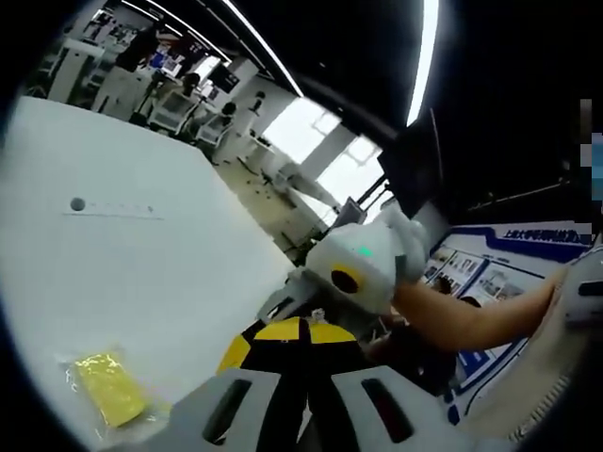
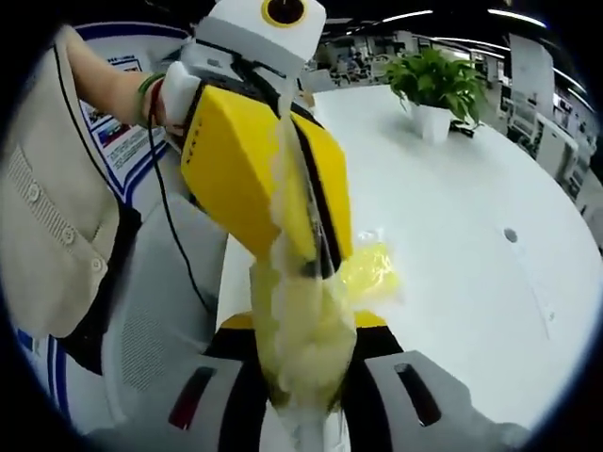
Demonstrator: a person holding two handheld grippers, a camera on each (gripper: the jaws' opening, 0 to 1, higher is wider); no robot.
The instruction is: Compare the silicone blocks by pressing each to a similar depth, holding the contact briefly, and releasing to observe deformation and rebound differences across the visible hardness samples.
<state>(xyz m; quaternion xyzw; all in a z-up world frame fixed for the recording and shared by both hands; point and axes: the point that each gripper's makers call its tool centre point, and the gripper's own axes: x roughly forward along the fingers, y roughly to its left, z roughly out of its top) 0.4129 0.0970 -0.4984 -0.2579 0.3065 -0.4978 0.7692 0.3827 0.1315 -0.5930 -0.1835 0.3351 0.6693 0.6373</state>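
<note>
Right claw (image 2: 306,391) pinches a pale-yellow translucent silicone block in clear wrap (image 2: 300,330), lifted off the white counter (image 2: 452,188). The left claw (image 2: 316,259), yellow-bodied, meets the same block from above, jaws closed on its upper film edge. In the left gripper view, that claw's (image 1: 303,391) jaws sit pressed close together.

A second yellow silicone block in a clear bag (image 1: 108,388) lies flat on the counter, just beside the held block's lower end in the right gripper view.

Suggest: squeeze slowly, match jaw travel between samples, hold steady, then open fully and watch rebound.

Pose: claws opposed, nearly tip to tip; bare forearm (image 1: 471,315) reaches across, well away from the potted green plant (image 2: 435,89).
</note>
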